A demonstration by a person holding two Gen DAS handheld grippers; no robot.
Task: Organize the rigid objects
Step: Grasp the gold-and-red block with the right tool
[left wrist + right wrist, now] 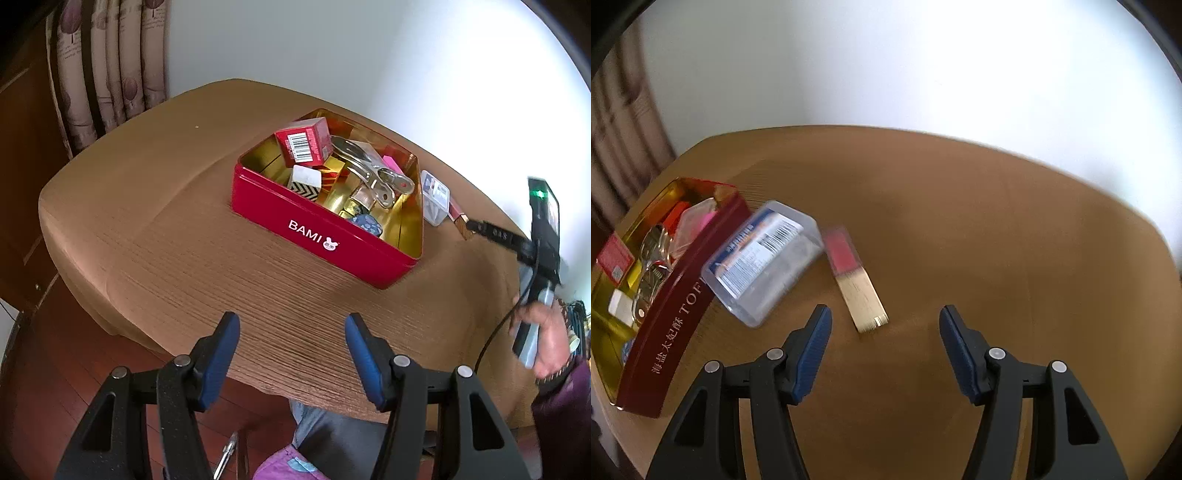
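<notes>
A red BAMI tin (317,236) with a gold inside stands on the brown table and holds several items: a red carton (303,144), a white block (306,176), a metal clip (373,173). My left gripper (291,328) is open and empty, well short of the tin. My right gripper (885,321) is open and empty, just above the table. A flat red-and-gold stick (855,278) lies just ahead of it, and a clear plastic box (762,258) leans against the tin's wall (676,321). The right gripper also shows in the left wrist view (480,227).
The brown table (166,206) has a rounded edge, with patterned curtains (103,62) at the back left and a white wall behind. The person's hand (546,332) holds the right gripper's handle. The wooden floor (55,369) lies below left.
</notes>
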